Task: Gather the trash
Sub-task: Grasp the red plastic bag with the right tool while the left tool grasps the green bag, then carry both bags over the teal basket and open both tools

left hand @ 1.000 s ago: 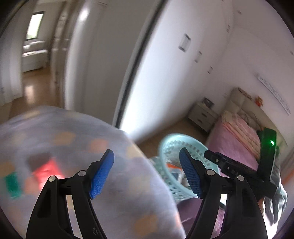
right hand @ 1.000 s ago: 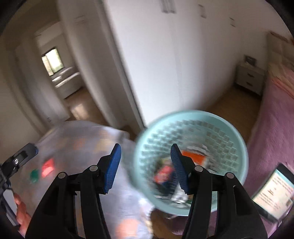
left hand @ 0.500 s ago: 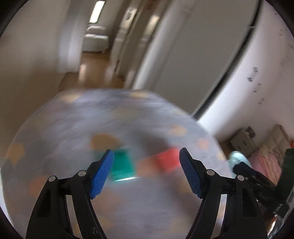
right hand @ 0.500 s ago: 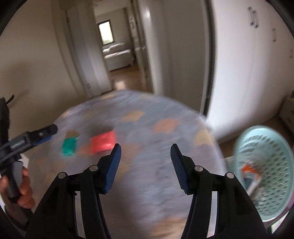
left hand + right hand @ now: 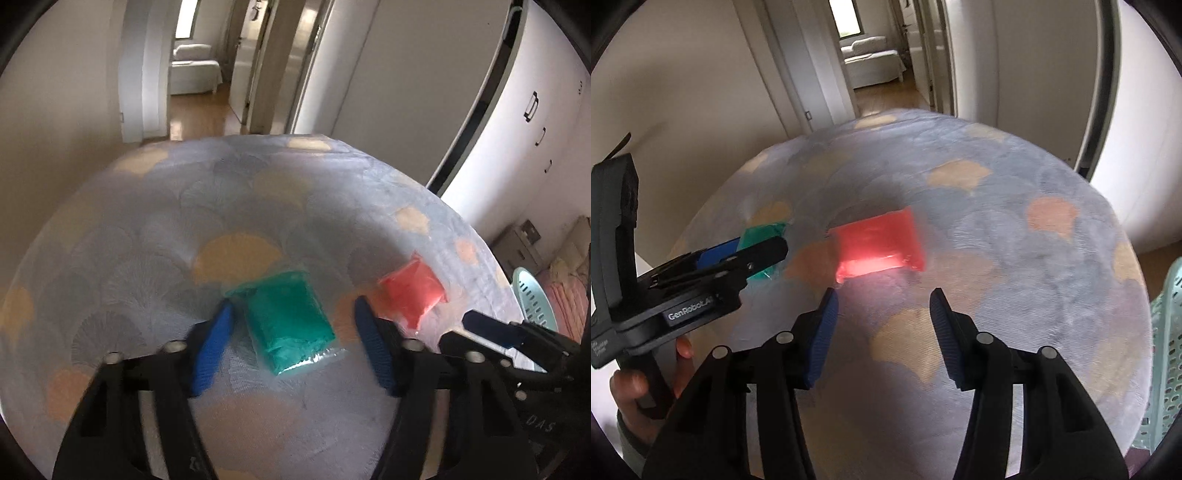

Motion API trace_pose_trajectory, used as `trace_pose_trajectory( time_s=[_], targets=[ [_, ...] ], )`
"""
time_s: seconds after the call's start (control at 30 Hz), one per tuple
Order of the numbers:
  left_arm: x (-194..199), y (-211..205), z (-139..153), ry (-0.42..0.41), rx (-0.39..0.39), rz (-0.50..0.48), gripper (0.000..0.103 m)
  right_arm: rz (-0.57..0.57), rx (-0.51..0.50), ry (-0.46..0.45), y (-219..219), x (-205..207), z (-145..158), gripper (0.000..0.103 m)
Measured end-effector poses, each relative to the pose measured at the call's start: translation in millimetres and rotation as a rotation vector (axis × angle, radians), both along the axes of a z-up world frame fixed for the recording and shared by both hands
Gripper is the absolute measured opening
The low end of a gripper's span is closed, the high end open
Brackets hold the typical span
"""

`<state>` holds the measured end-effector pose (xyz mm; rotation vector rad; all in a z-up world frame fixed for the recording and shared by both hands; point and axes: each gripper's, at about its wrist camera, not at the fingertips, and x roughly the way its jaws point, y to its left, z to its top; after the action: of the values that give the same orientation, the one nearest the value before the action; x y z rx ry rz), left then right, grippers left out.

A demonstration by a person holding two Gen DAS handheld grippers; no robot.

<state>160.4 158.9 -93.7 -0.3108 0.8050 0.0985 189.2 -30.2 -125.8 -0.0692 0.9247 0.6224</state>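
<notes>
A patterned blanket (image 5: 147, 229) carried 2 packets. The green packet (image 5: 290, 317) lay between the left gripper (image 5: 293, 339) fingers, long axis running away from them; jaws had just been closing, not touching. The red packet (image 5: 881, 242) lay crosswise just beyond the right gripper (image 5: 882, 325), half open and closing.

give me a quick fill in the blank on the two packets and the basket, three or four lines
1. The packet lying between the blue fingers of the left gripper is ____ in colour.
2. The red plastic packet lies just ahead of the ____ gripper.
3. Both packets rest on a round grey-blue cloth with ____ patches.
4. The pale perforated plastic basket stands at the ____ edge of the right wrist view.

Missing words: green; right; orange; right
</notes>
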Motion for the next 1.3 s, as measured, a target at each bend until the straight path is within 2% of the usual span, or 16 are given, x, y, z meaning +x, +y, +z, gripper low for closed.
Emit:
trace_pose_trajectory(
  time_s=[0.03,0.2,0.33,0.57,0.73,0.9,0.93,1.0,1.07,1.3],
  targets=[
    [-1.8,3.8,-1.2,-0.005,-0.016,0.006,0.039,0.003,0.000,0.006,2.7,1.7,-1.9,0.048],
    [-18.8,21.7,1.9,-0.084,-0.070,0.074,0.039,0.008,0.011,0.046,8.4,10.2,-7.4,0.048],
    [-19.0,27.8,-0.8,-0.088,-0.113,0.090,0.039,0.026,-0.016,0.040,19.1,19.7,-4.2,0.048],
    [-17.9,28.5,-1.6,-0.092,-0.138,0.089,0.039,0.014,0.010,0.030,34.8,34.3,-2.9,0.048],
    [-18.2,25.7,-1.5,-0.093,-0.120,0.090,0.039,0.025,0.022,0.012,40.7,33.4,-3.2,0.064],
    [-17.2,27.6,-3.5,-0.099,-0.145,0.092,0.039,-0.005,0.008,-0.001,48.3,41.0,-3.5,0.063],
    [-16.4,27.1,-4.3,-0.099,-0.146,0.079,0.039,-0.014,-0.003,-0.012,49.9,42.1,-4.0,0.054],
    [-16.1,22.9,-3.0,-0.103,-0.120,0.071,0.039,-0.043,-0.046,-0.042,51.4,40.8,-5.0,0.044],
    [-16.9,15.4,-0.5,-0.109,-0.077,0.056,0.039,-0.048,-0.045,-0.048,50.9,39.7,-5.1,0.038],
    [-22.2,-8.3,9.3,-0.147,0.067,0.022,0.039,-0.084,0.000,-0.055,19.2,24.1,2.2,0.037]
  ],
)
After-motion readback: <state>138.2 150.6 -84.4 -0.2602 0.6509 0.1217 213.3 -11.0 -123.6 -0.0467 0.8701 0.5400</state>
